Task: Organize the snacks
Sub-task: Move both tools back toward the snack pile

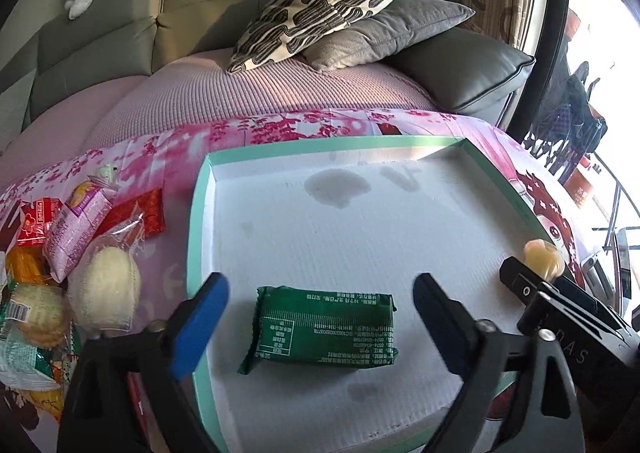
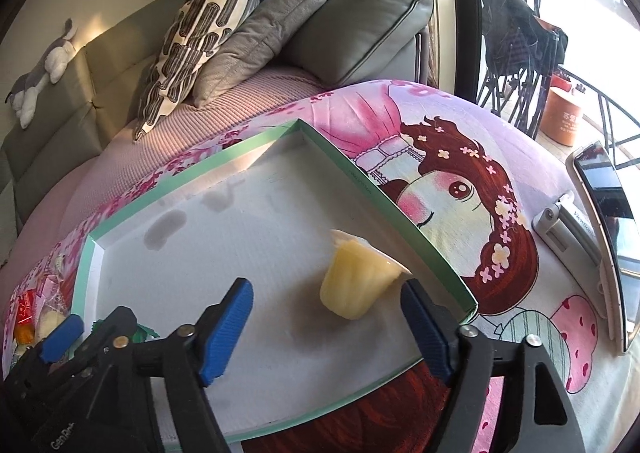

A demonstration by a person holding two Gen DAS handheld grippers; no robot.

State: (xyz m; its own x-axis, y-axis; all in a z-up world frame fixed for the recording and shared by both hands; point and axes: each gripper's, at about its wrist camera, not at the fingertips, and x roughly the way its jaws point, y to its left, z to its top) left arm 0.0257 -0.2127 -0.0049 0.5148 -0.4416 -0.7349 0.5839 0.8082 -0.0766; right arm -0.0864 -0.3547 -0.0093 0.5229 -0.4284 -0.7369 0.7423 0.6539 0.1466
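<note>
A shallow white box with a mint-green rim (image 1: 198,205) lies on the pink tablecloth. A green snack packet (image 1: 324,329) lies inside it near the front, between the open fingers of my left gripper (image 1: 320,317), untouched. In the right wrist view a yellow jelly cup (image 2: 354,281) lies tilted on the box floor near the right rim (image 2: 384,197). My right gripper (image 2: 328,317) is open around it, and the right finger is close to the cup. The cup also shows in the left wrist view (image 1: 542,257).
A pile of loose snacks (image 1: 76,253) lies on the cloth left of the box: red, pink and clear packets. A sofa with cushions (image 1: 332,1) stands behind. A phone (image 2: 604,205) on a stand sits at the right.
</note>
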